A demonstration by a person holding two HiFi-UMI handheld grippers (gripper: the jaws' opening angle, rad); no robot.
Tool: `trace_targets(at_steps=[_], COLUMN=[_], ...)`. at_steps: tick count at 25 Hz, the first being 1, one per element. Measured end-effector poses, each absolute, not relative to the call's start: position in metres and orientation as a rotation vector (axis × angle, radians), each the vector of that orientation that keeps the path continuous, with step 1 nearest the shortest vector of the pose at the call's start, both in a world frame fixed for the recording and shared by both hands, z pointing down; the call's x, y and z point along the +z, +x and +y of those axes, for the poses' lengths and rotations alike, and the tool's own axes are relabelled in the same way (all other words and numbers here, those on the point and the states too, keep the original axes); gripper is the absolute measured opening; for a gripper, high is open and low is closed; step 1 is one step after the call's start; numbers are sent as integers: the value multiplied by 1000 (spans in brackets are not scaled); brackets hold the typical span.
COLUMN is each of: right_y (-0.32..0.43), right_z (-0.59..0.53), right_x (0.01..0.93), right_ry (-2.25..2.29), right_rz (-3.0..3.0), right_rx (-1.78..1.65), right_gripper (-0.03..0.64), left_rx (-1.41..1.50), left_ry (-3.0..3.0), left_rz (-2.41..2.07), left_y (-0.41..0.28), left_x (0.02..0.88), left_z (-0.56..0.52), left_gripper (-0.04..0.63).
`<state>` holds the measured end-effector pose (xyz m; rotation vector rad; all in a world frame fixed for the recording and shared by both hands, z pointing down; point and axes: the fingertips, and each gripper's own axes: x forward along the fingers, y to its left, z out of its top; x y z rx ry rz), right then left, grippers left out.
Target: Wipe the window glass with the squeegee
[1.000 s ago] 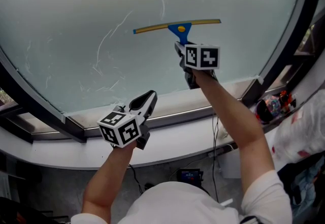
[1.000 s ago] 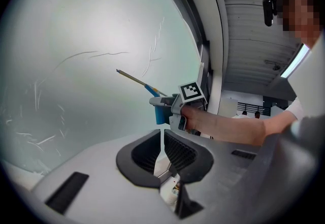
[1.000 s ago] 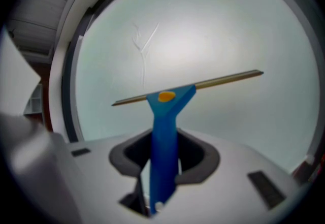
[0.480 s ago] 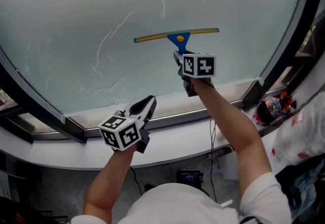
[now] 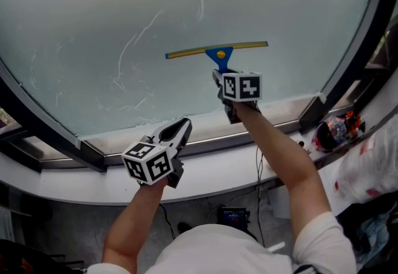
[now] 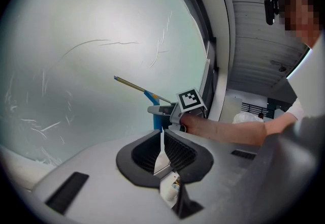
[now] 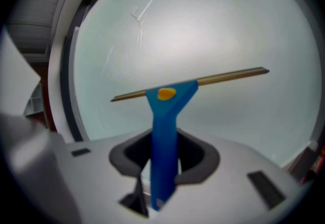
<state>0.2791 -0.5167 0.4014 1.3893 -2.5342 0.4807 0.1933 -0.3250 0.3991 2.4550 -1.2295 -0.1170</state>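
Roughly midway: the squeegee (image 5: 217,53) is lying low against the window glass (image 5: 81,12).
Right gripper (image 5: 221,77) is clamping its blue handle; left gripper (image 5: 179,130) is hovering with jaws together and empty, while streaks (image 5: 134,43) left of the blade are seemingly awaiting wiping.

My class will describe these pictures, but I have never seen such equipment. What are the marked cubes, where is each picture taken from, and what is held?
No robot: a person holds a two-jaw gripper in each hand, and the marked cubes are part of those. The head view comes from a camera on the person's head, looking at the window glass above a white sill. The other two views come from cameras riding on the grippers. The right gripper is shut on the blue handle of a squeegee, whose blade seems to rest on the glass. The left gripper is shut and empty, low near the sill.
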Motion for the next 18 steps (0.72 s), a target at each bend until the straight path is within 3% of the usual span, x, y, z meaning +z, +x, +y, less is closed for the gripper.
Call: trace_targets(at_steps=[18], right_y=[274], right_z=[-516], right_x=[468], right_ry=[1331], right_rz=[-2463], right_rx=[554], right_gripper=[141], left_rx=[-80], left_ry=[2389], left_rz=[-1239], left_y=[189], left_x=[431], left_z=[-326], left_gripper=[46])
